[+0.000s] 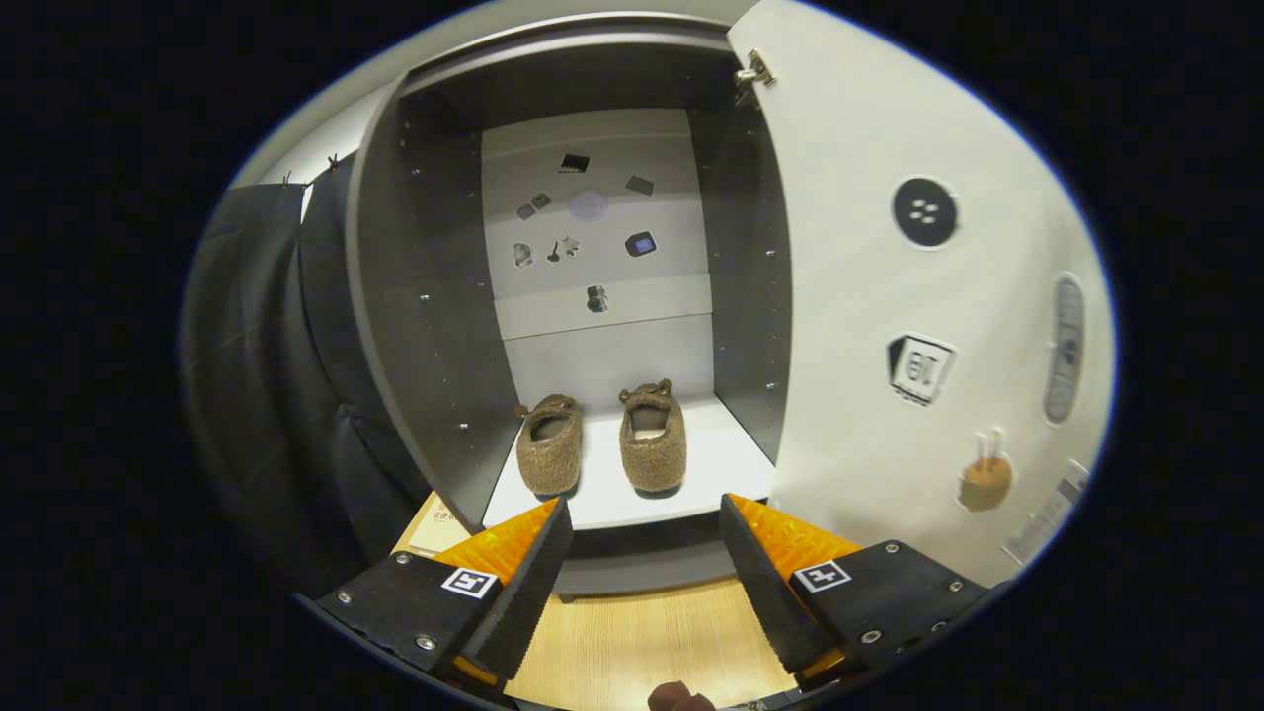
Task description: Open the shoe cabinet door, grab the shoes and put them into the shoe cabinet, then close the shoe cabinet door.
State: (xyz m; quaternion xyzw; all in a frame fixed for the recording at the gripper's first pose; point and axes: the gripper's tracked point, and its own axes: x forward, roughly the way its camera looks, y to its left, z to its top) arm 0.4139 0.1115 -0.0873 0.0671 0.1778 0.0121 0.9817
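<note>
Gripper [644, 509] spread, empty — both shoes [602, 444] beyond its fingers, inside the cabinet [434, 326].

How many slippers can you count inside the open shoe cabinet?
2. Both stand side by side on the cabinet's white shelf, beyond the open tongs: one slipper nearer the left wall, the other slipper toward the door. None seems hidden.

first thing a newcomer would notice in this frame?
The pair of fuzzy brown slippers standing side by side on the white shelf inside the open shoe cabinet, just beyond the fingers. Next, the cabinet door swung wide to the right, dotted with stickers. The gripper is open and holds nothing.
</note>
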